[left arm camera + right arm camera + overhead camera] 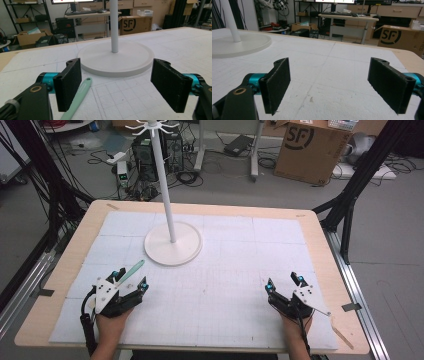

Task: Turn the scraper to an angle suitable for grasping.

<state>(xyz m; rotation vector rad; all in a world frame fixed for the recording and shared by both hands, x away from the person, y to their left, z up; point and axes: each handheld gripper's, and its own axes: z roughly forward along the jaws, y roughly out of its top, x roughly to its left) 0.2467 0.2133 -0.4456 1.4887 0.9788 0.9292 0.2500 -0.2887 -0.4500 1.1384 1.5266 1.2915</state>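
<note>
Lying between the left gripper's [116,83] spread jaws, one green stick [79,96]; right gripper [337,85] released, empty.

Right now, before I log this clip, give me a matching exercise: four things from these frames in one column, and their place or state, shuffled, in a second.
Things:
1. mint-green tool
2. white stand
3. left gripper
4. right gripper

Places or states:
A. jaws wide open, nothing between them, near the table's right edge
B. lies flat on the white mat, just short of the round base
C. upright, its pole rising from a round base
D. jaws wide open, beside the green tool

Pairs: 1-B, 2-C, 3-D, 4-A
</note>
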